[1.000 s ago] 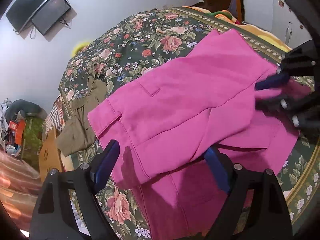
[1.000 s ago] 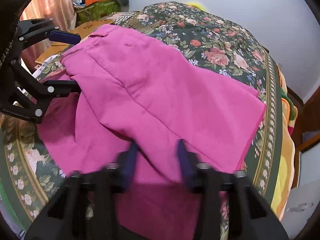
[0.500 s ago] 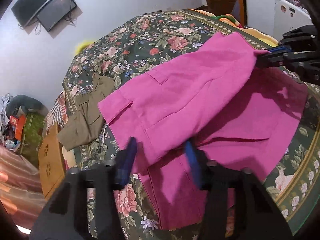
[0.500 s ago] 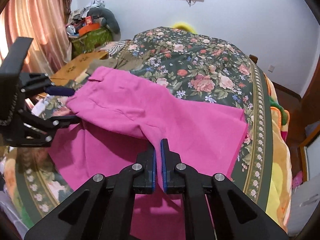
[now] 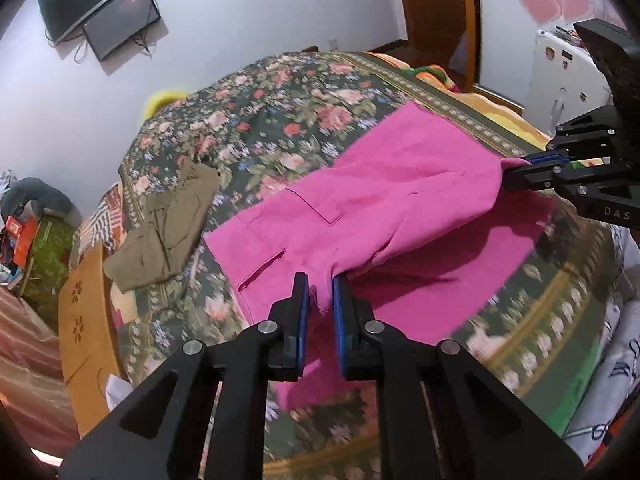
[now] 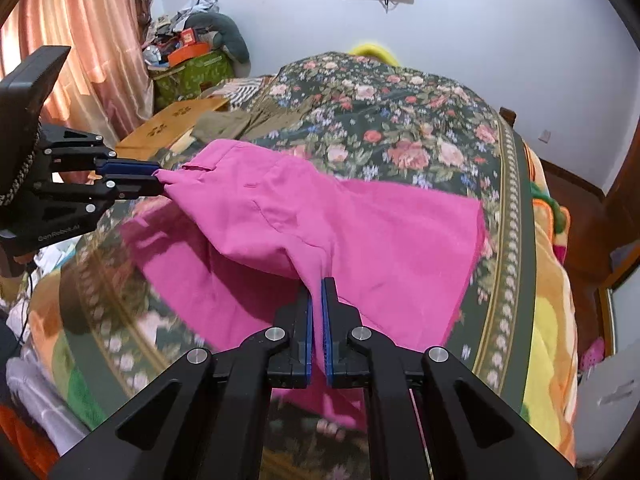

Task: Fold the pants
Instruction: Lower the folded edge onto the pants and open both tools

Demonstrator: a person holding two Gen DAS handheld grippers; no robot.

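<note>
Pink pants (image 5: 380,196) lie on a floral bedspread (image 5: 280,120), the upper layer lifted off the lower one. My left gripper (image 5: 320,284) is shut on the waist edge near a pocket slit. My right gripper (image 6: 318,284) is shut on the pants' other end, pinching the fabric into a ridge. In the left wrist view the right gripper (image 5: 516,164) shows at the right, holding a pants corner. In the right wrist view the left gripper (image 6: 156,180) shows at the left, holding the waistband of the pink pants (image 6: 320,216).
A folded olive garment (image 5: 168,224) lies on the bed beyond the waist. A wooden box (image 5: 84,320) sits at the bed's left edge. Clutter (image 6: 188,52) and a curtain (image 6: 88,32) stand to the left. A white cabinet (image 5: 568,76) and a door (image 5: 436,12) are at right.
Both grippers closed from open onto the pants' top layer. They then lifted it and pulled back, so the layer now hangs taut between them.
</note>
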